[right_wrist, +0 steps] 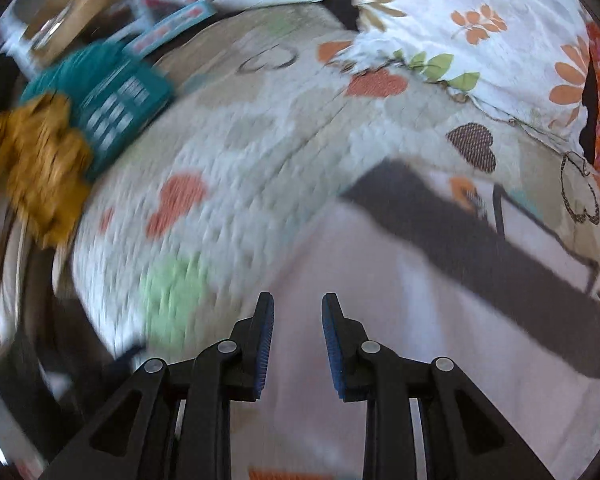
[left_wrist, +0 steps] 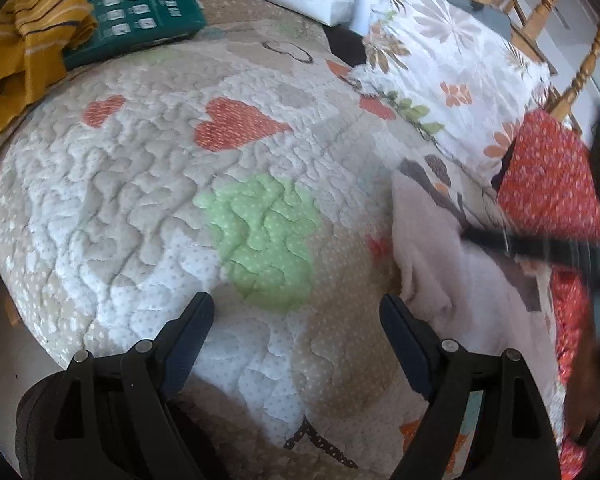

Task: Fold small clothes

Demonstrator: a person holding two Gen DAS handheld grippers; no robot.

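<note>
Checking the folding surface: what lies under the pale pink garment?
The pale pink garment lies on the heart-patterned quilt, which shows all around it. Whatever sits directly beneath the fabric is covered.

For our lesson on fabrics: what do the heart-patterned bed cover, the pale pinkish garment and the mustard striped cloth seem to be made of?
Heart-patterned bed cover: probably quilted cotton, matte; puffy stitched ridges and printed dots show.
Pale pinkish garment: looks like soft fleece or brushed knit; fuzzy surface, rounded folds.
Mustard striped cloth: likely thin woven or knit fabric, matte; it crumples into limp folds.
</note>
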